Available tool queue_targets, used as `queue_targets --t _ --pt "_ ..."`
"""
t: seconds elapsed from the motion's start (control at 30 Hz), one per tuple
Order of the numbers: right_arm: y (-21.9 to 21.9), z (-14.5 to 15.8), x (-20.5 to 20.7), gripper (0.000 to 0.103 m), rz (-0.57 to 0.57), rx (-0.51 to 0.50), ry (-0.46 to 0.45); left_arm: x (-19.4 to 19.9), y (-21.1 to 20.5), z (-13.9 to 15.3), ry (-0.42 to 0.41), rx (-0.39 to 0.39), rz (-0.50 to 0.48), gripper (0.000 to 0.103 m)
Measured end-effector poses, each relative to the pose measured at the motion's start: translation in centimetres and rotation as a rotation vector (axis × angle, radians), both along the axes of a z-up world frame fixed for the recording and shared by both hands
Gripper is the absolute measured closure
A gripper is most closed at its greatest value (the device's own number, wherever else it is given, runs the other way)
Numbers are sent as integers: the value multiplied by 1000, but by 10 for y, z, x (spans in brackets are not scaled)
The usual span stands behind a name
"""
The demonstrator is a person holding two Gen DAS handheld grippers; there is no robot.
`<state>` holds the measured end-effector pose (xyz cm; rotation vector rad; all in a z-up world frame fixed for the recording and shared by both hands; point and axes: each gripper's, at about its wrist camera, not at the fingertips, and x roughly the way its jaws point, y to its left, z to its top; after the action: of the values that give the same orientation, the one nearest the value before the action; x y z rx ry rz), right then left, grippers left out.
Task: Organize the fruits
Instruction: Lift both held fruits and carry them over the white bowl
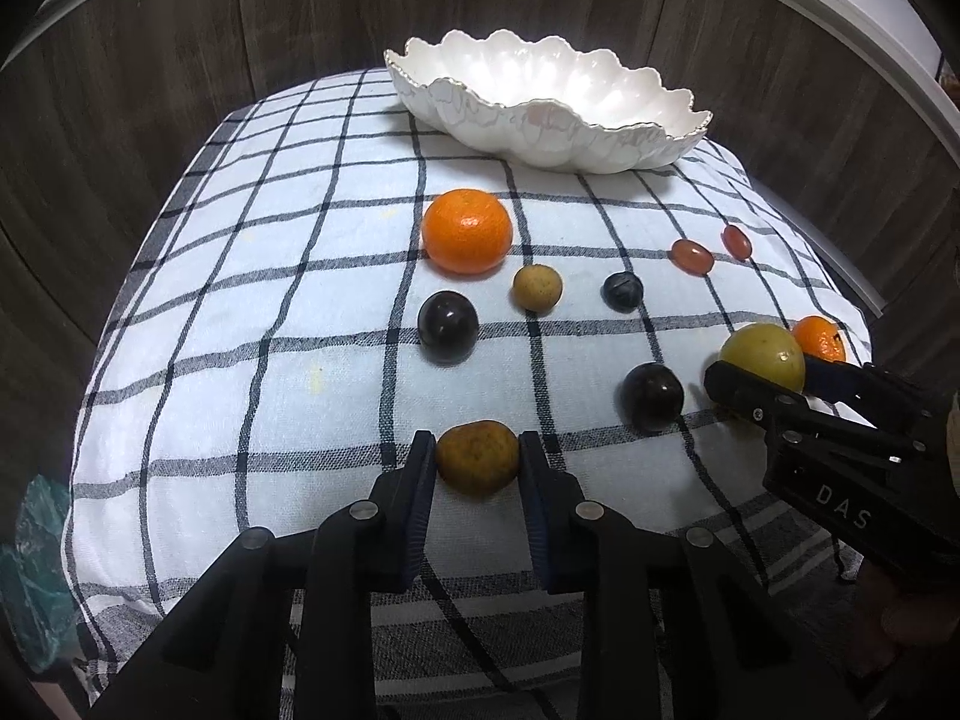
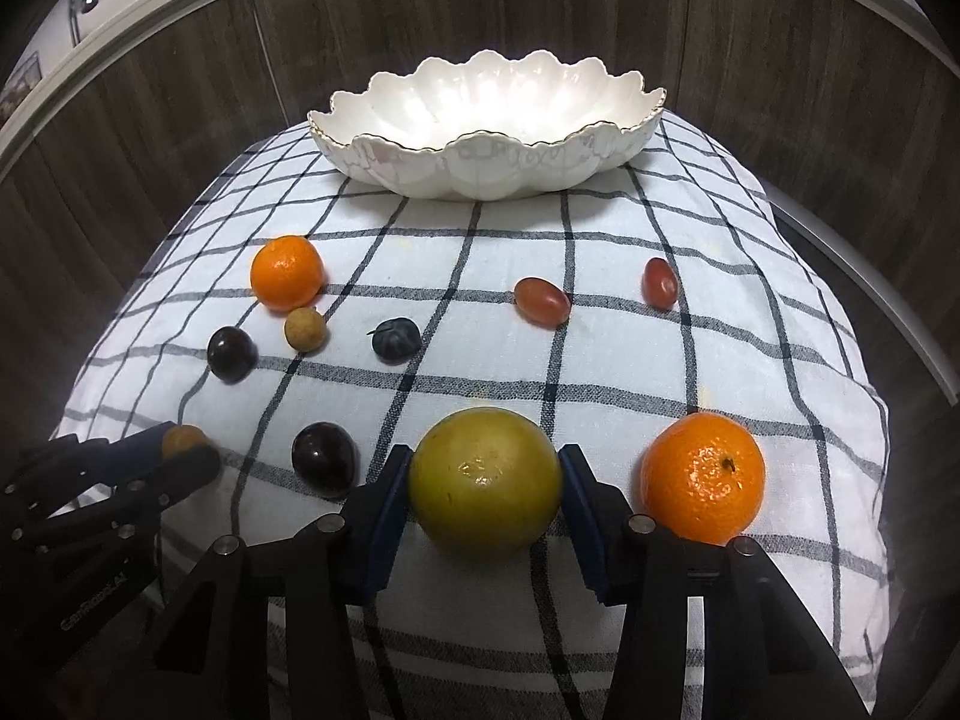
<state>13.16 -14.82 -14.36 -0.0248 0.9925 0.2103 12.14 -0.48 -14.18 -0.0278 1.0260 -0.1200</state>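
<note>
- Clearly empty, the white scalloped ceramic bowl [image 2: 486,138] sits at the far edge of the checked cloth [image 2: 600,360], well apart from every fruit.
- Right gripper [image 2: 485,480] brackets the round yellow-green fruit [image 2: 485,480], pads touching its sides; a loose grip could let it roll into the orange mandarin [image 2: 703,476] just beside.
- Left gripper [image 1: 477,461] grasps the small brownish-yellow fruit [image 1: 477,461]; squeezing could bruise it, and the dark plum [image 1: 652,395] lies near.

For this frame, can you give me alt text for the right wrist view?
The right claw grips a yellow-green fruit on a checked cloth. A mandarin sits beside it; a white scalloped bowl stands empty behind.
</note>
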Motion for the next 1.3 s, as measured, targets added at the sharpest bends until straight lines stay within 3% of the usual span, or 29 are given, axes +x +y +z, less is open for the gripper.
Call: queue_targets --t 0.57,1.3 --pt "-2 22 -5 53 12 -1 -62 1 -3 17 -22 27 -18 76" --pt "-5 49 15 54 11 23 -94 32 -6 47 -63 35 -18 76"
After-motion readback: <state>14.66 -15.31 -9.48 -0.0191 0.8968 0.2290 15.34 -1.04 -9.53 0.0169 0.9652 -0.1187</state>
